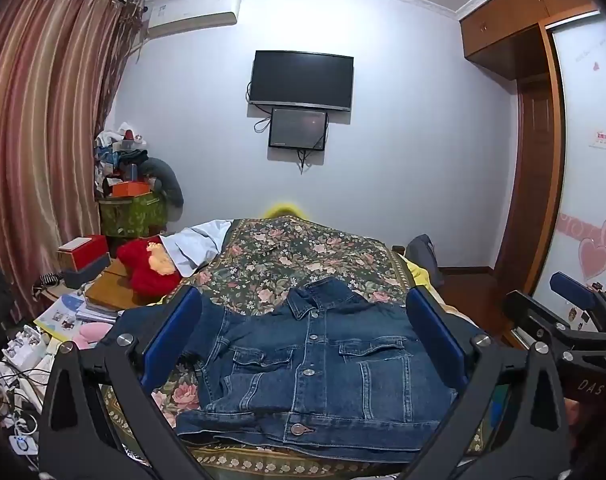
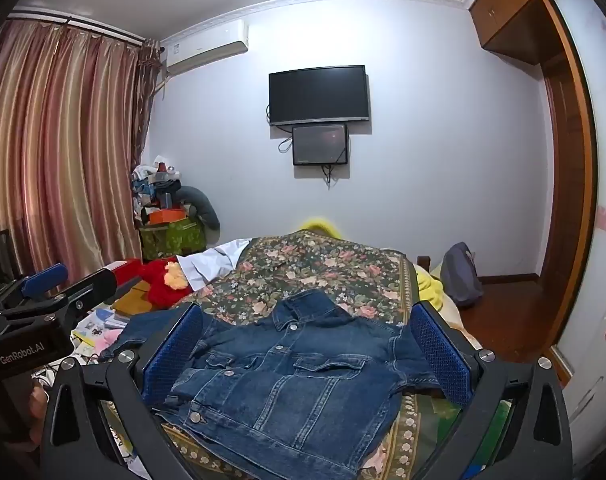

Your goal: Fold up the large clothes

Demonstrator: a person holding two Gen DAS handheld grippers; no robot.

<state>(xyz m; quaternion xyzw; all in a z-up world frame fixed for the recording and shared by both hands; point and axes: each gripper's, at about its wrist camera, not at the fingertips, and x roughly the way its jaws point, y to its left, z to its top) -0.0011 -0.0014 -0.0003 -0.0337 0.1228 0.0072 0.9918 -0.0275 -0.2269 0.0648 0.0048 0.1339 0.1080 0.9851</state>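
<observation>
My room looks soft and a bit dim, with bendy edges.

Light comes from above me, so the wall (image 1: 403,120) is bright in the middle of both views. The TV (image 1: 301,80) drops a small shadow under it. The curtain (image 1: 35,140) shines in stripes at the left. All four corners go black and round. Straight lines bend near the sides. The yellow thing (image 2: 321,226) past the bed is blurry.

- "DAS" in white on the right gripper (image 1: 575,312) black body
- "GenRobot.AI" in white on the left gripper (image 2: 51,280) black body
</observation>
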